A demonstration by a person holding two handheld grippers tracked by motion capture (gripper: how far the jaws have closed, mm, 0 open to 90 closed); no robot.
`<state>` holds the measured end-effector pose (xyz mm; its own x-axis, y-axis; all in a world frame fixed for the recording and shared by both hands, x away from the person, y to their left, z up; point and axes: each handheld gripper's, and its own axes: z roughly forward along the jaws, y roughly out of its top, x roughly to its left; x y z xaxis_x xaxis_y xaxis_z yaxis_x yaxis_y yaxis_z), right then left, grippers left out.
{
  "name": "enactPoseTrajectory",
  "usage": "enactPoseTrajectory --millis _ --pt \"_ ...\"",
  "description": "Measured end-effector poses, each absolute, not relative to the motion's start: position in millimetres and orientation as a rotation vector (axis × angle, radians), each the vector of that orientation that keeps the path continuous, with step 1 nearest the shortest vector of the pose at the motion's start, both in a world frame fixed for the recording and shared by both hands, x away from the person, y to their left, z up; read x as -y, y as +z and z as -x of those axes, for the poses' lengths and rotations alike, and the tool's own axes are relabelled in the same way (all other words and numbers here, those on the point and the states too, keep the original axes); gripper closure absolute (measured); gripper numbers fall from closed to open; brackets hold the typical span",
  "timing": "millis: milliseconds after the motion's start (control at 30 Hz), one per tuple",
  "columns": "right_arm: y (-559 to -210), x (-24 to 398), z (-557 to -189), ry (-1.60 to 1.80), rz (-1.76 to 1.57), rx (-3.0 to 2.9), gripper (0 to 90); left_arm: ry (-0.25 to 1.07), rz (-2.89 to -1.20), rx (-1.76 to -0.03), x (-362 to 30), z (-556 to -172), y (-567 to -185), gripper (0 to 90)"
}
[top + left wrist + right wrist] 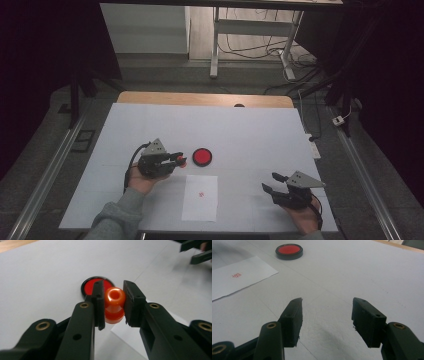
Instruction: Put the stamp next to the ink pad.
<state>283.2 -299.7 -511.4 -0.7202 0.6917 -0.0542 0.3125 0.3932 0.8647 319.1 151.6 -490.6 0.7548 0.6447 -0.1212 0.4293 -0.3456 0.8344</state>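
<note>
Stamp, orange and round-topped, sits pinched between the left gripper's jaws, just left of the red ink pad. It could slip, being smooth. Paper lies near. Far right, the right gripper waits open, holding nothing.

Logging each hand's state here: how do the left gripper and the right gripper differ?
The left gripper is shut on an orange stamp; the right gripper stands open with nothing between its jaws. The left gripper is beside the red ink pad; the right gripper is farther from it, near the table's right front corner. Both have black jaws.
</note>
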Motion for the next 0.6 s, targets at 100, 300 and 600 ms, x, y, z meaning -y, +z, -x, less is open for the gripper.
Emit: enactPoseTrajectory --millis 100,300,600 --pt "-512.1 299.3 -283.7 1.265 -0.864 -2.252 41.7 0.297 -2.024 -0.837 -151.4 -324.4 -497.3 72.5" --pt "-512.8 298.9 -284.2 1.26 -0.865 -2.256 41.7 0.298 -2.07 -0.874 -148.3 -333.6 -510.7 72.4" --pt "-513.6 299.3 -285.1 1.259 -0.867 -2.256 41.7 0.337 -2.114 -0.905 -142.8 -341.6 -523.3 72.2"
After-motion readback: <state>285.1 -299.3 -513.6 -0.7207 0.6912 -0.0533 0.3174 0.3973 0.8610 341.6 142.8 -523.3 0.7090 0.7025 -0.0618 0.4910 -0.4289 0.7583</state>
